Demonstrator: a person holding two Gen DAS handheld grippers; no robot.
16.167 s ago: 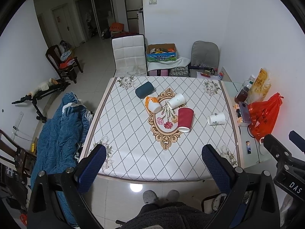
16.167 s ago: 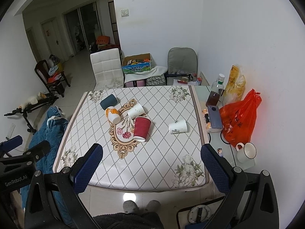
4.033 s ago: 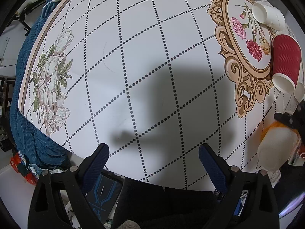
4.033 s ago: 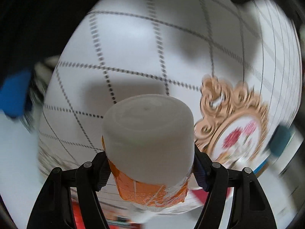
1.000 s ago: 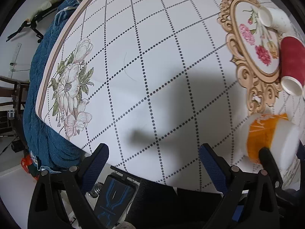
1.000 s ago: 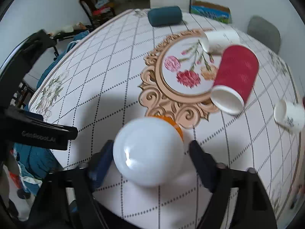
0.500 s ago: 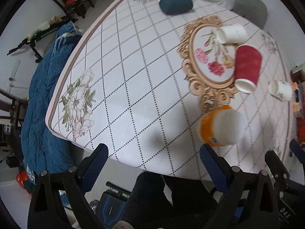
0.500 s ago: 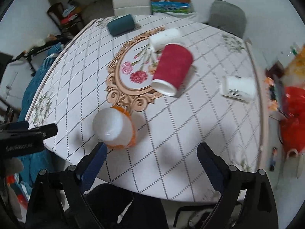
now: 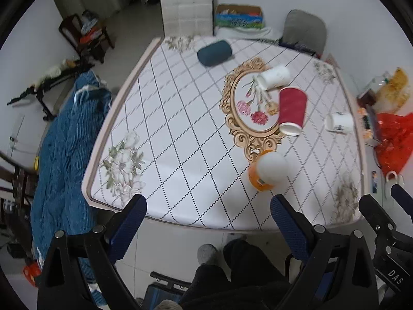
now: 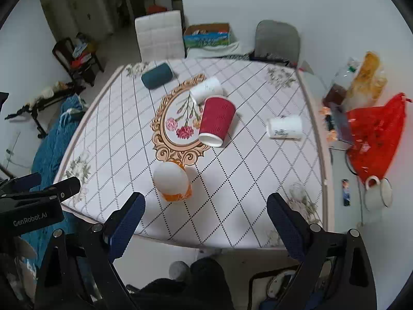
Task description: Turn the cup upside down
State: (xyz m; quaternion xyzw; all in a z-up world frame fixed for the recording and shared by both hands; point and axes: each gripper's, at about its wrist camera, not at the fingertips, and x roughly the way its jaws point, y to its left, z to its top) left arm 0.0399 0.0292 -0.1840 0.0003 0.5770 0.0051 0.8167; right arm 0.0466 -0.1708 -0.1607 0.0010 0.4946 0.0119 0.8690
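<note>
An orange and white cup (image 10: 172,180) stands upside down near the front of the table (image 10: 258,206), also in the left wrist view (image 9: 268,170). A red ribbed cup (image 10: 216,121) lies on its side past it, with a white cup (image 10: 206,89), another white cup (image 10: 284,128) and a dark blue cup (image 10: 157,75) also on their sides. My right gripper (image 10: 204,222) is open and empty, held back above the table's front edge. My left gripper (image 9: 207,223) is open and empty too.
A red plastic bag (image 10: 374,139), bottles and a white mug (image 10: 379,193) sit on a side shelf at the right. A blue blanket (image 9: 64,149) hangs at the table's left. Chairs (image 10: 160,35) and a box stand behind the table.
Both grippers have pulled back and up from the table. The orange and white cup, held by my right gripper earlier, now stands free upside down on the table.
</note>
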